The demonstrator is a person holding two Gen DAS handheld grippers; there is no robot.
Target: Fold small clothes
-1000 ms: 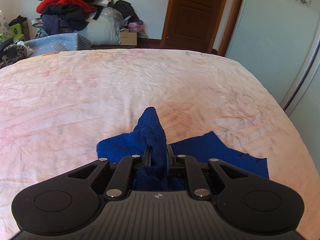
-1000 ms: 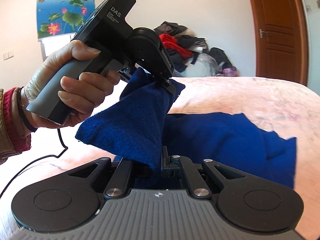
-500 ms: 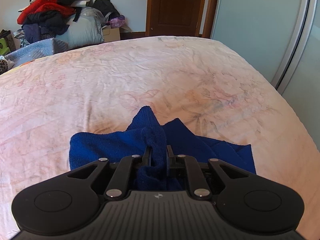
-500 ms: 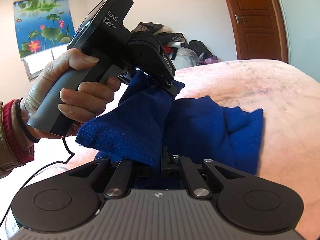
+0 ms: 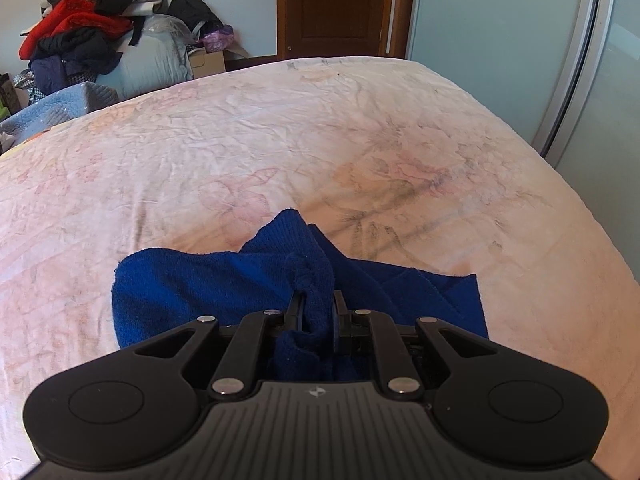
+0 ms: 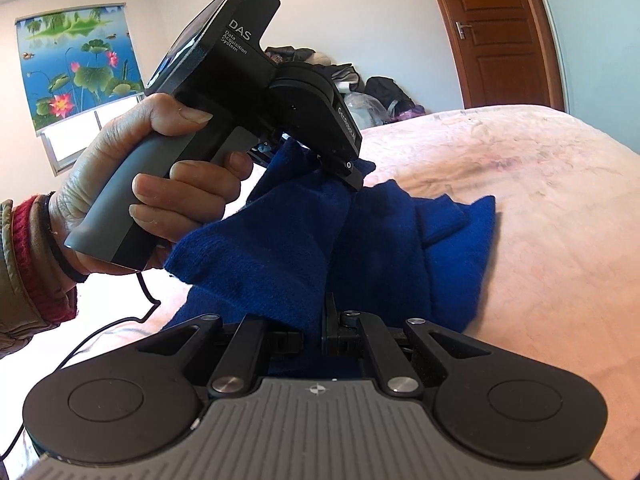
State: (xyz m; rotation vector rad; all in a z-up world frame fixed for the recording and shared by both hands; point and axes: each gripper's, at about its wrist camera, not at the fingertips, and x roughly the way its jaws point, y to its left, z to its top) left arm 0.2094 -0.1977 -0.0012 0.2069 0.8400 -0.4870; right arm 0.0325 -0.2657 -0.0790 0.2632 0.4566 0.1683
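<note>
A dark blue knitted garment lies partly bunched on the pink floral bedsheet. My left gripper is shut on a fold of it, held a little above the bed. In the right wrist view the garment hangs between both grippers. My right gripper is shut on its near edge. The left gripper, held by a hand, pinches the upper corner just ahead of it.
A pile of clothes sits beyond the bed's far left edge. A wooden door and a sliding wardrobe panel stand at the back and right. The left gripper's cable trails over the bed.
Both grippers have carried the held edge forward over the garment. The blue cloth now lies more doubled up, with less of it spread to the right.
</note>
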